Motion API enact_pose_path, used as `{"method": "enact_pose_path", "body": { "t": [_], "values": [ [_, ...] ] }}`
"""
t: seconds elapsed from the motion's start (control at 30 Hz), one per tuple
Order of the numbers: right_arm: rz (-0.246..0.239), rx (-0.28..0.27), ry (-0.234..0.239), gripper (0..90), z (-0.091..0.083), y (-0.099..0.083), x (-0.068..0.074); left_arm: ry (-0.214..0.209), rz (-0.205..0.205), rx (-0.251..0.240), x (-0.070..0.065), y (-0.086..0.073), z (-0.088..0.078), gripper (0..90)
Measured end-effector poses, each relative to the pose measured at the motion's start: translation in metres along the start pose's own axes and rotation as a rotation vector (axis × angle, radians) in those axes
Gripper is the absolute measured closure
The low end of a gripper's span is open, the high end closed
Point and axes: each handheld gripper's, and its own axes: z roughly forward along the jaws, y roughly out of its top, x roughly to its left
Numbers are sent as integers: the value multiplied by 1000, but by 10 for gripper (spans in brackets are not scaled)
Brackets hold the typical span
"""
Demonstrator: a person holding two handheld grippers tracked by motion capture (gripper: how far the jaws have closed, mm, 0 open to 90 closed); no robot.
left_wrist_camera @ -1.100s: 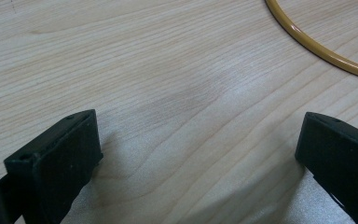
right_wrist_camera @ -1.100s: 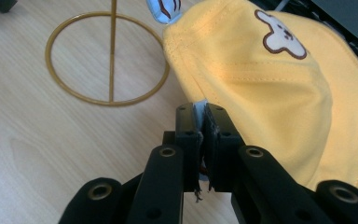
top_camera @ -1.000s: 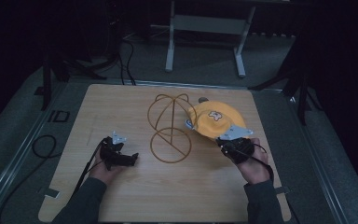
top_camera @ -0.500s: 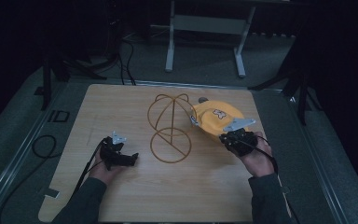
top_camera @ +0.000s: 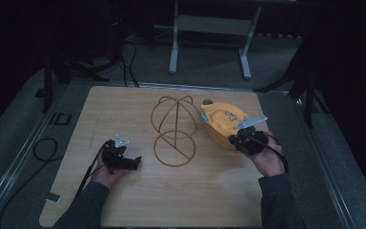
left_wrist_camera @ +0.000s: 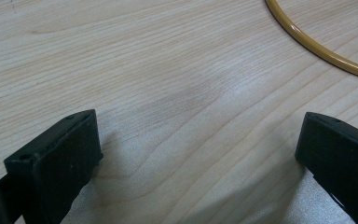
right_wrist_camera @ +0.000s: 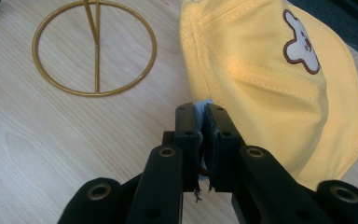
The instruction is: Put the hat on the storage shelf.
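Right gripper (right_wrist_camera: 200,109) fingers clamped on yellow cap (right_wrist_camera: 270,74), bear patch (right_wrist_camera: 300,42), left gripper (left_wrist_camera: 198,149) fingers apart

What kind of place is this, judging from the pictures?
Probably a lab or studio set up for recording, not a home. A lone wooden table stands in a dark room, cables trail over the grey floor, and a metal equipment stand rises behind the table.

The wooden table (top_camera: 138,205) carries a gold wire hat stand (top_camera: 174,131) at centre. A yellow cap (top_camera: 224,121) lies just right of the stand, its near edge clamped in the right claw (top_camera: 240,139). The left claw (top_camera: 132,162) rests low over bare table, near the stand's ring base, holding nothing.
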Motion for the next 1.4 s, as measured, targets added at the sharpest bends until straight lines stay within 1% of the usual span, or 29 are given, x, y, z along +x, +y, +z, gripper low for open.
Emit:
{"method": "enact_pose_path", "body": {
  "t": [0.3, 0.53, 0.67, 0.73, 0.97, 1.13, 1.4],
  "values": [
    [2, 15, 3, 847, -2, 7, -9, 0, 0, 0, 0, 0, 0, 1],
    [5, 32, 2, 846, -2, 12, -13, 1, -1, -2, 0, 0, 0, 1],
    [-2, 32, 2, 846, -3, 16, -15, 1, 0, -2, 0, 0, 0, 1],
    [-9, 36, -5, 846, -5, 17, -16, 0, -1, -2, 0, 0, 0, 1],
    [-7, 34, -5, 845, -8, 17, -17, 1, 0, -2, 0, 0, 0, 1],
    [-3, 67, 8, 802, -6, 16, -20, 1, -1, -2, 0, 0, 0, 1],
    [-2, 81, 15, 772, -4, 18, -24, 1, -1, -3, 0, 0, 0, 1]
  ]
}}
